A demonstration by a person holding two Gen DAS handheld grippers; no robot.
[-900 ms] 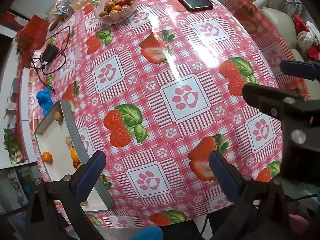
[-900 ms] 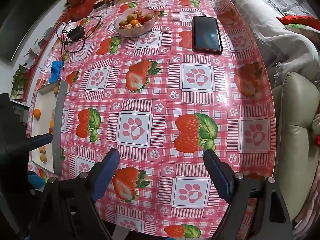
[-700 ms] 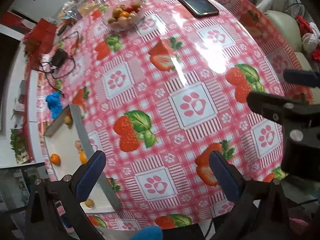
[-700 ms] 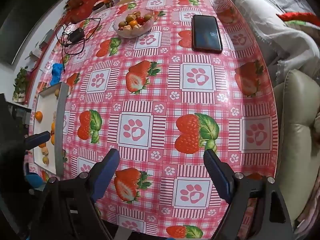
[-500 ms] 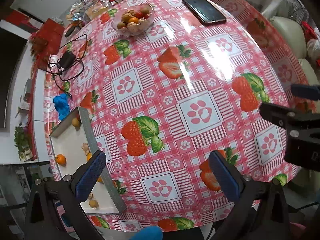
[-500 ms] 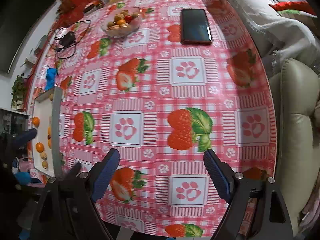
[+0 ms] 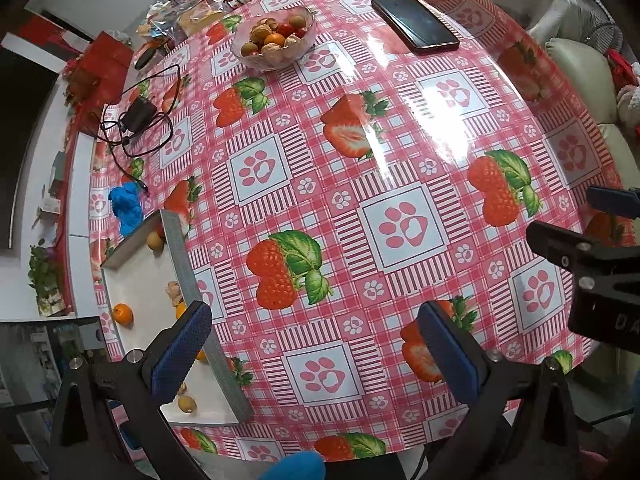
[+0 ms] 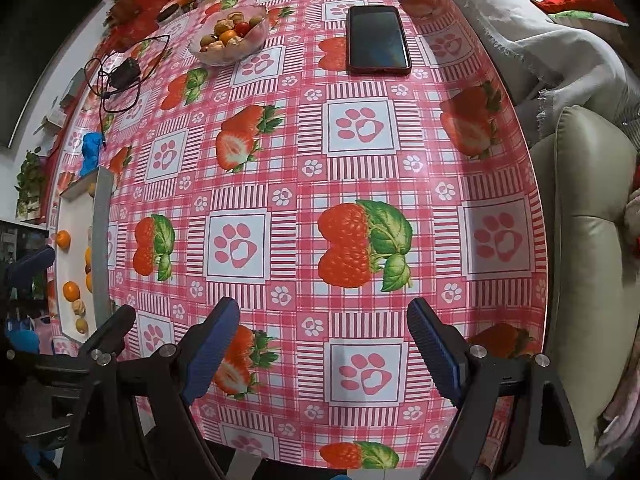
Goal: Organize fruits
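Hovering side by side above the bench (image 7: 400, 128), left gripper (image 7: 320, 344) and right gripper (image 8: 320, 340) (both empty) hold fingers wide apart.

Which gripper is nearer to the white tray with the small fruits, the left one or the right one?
Left. The left gripper has one finger over the white tray. The right gripper hovers further along the table, with the tray off to its left.

dark phone (image 8: 378, 38) lies flat at the far side of the strawberry-and-paw tablecloth (image 8: 360, 184) — black charger with looped cable (image 7: 138, 118) sits left, blue crumpled thing (image 7: 126, 208) nearer.
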